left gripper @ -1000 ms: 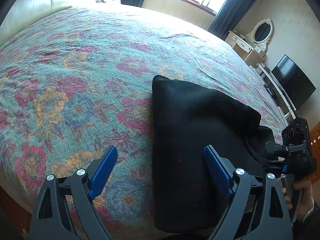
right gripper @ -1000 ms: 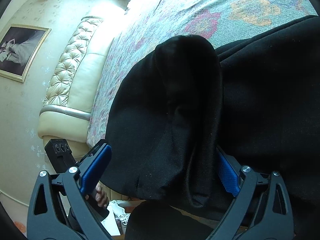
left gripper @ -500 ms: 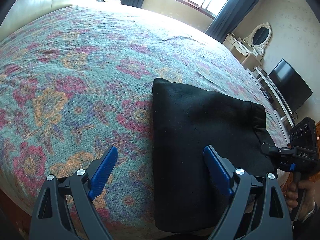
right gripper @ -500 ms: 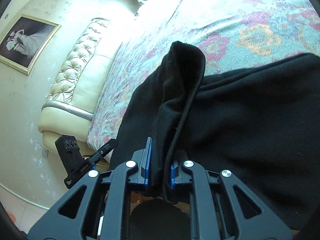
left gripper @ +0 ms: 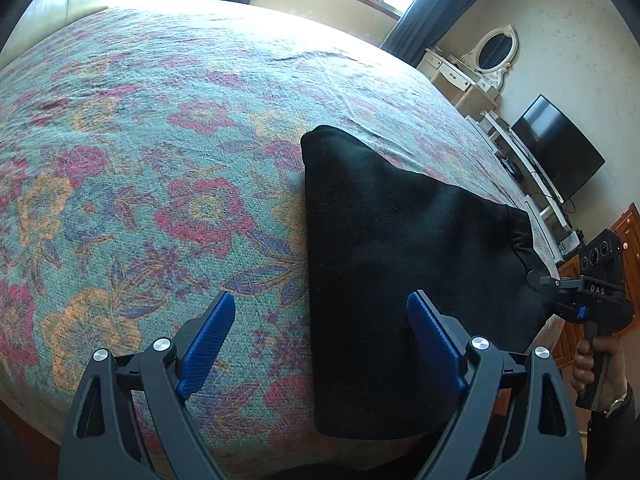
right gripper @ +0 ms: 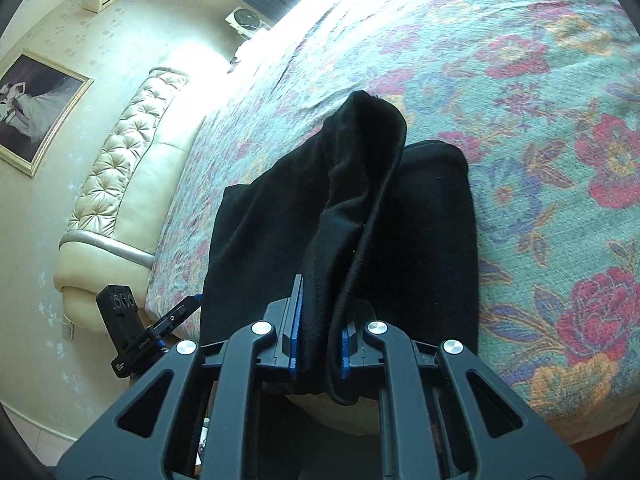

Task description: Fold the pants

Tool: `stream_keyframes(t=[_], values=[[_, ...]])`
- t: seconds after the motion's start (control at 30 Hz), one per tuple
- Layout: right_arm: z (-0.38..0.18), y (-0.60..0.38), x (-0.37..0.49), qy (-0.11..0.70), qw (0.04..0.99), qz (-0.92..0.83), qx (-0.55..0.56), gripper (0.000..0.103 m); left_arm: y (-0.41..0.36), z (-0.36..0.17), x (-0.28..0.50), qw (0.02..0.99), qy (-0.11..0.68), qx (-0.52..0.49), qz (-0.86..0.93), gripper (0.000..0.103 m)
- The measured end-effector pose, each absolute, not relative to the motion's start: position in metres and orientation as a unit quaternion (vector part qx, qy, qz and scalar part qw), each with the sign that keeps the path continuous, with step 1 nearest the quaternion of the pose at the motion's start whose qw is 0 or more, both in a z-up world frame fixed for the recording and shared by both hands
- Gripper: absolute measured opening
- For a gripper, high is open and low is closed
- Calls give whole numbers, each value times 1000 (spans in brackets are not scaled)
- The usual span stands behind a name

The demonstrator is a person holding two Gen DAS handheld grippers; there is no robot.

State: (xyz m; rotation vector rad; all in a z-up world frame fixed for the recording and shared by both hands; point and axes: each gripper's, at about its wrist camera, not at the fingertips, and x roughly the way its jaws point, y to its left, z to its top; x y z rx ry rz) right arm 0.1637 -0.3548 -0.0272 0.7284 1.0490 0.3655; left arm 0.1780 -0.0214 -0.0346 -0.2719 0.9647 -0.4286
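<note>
**Black pants on the floral bed: one claw clamped, one spread**

Item 1. My right claw point(right gripper: 318, 338): clenched on a raised ridge of black fabric. The blue pads point(right gripper: 296, 326) press the cloth from both sides, and the pinched fold stands up from the rest of the garment, running away from the claw to a rounded peak. In the left wrist view this same claw point(left gripper: 538, 278) meets the right-hand corner of the garment, with my hand point(left gripper: 600, 364) wrapped around its handle off the edge of the bed.

Item 2. My left claw point(left gripper: 320, 340): released, jaws spread wide. One blue finger sits above the bedspread, the other above the black cloth, with the garment's left edge running between them. Neither pad presses on anything.

Item 3. Black pants point(left gripper: 400, 260): folded into a compact dark slab, lying near the front edge of the bed, flat apart from the pinched ridge on the right side.

Item 4. Bed point(left gripper: 160, 160): covered with a teal spread patterned in red and orange flowers. A cream tufted headboard point(right gripper: 128, 176) stands at one end.

Item 5. Surroundings: window with dark curtains point(left gripper: 416, 12), white dressing table with oval mirror point(left gripper: 494, 50), flat television point(left gripper: 560, 148), framed picture point(right gripper: 36, 108) on the wall.
</note>
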Motion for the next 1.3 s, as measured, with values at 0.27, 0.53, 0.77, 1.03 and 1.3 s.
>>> stream_keyframes(t=[0.27,0.53,0.77,1.03,1.3], values=[[-46,-369,161,492,780,168,347,15,-37,-49,179,847,474,-122,-208,87],[-65,-414,147,483,769,158,388,16,-38,-61,182,835,489,-127,-220,88],[-70,-437,135,470,751,164,434,85,-25,-59,179,823,496,-145,-233,87],[-101,-430,120,471,692,246,488,91,-13,-64,172,773,523,-235,-272,87],[-96,-414,123,489,719,232,436,73,-31,-71,165,752,537,-254,-285,88]])
